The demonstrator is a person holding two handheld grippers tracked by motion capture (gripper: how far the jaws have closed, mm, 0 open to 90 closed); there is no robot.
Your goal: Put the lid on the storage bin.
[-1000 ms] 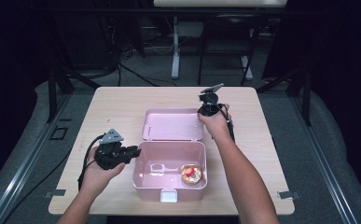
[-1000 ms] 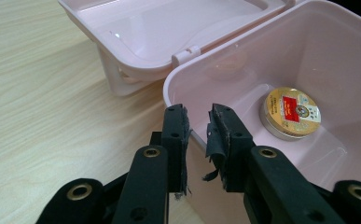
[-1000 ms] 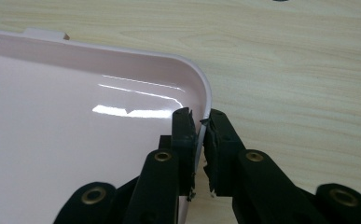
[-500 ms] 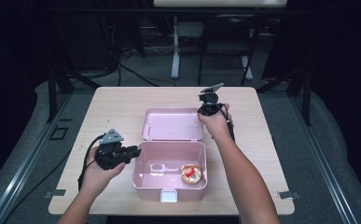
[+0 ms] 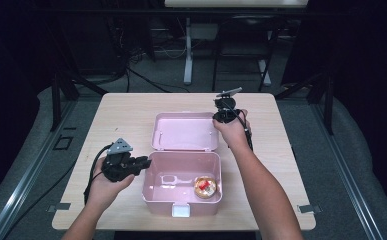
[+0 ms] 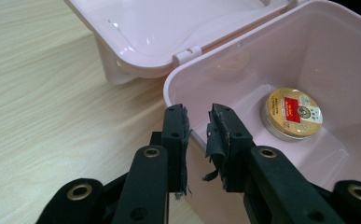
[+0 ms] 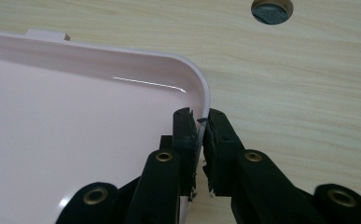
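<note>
At table centre, pink box [image 5: 181,182] stands open, lid [image 5: 185,131] flat behind on hinge, long axis across table. My right gripper [image 7: 200,122] clamped on lid's far right rim; lid lies left of those jaws. My left gripper [image 6: 197,122] straddles box's left wall, pads slightly apart, unclear if pressing. Gold tin [image 6: 292,114] inside. Right hand nearer lid; closing swing comes toward me.

Print on the round tin's [image 6: 292,113] label — too small to read
</note>
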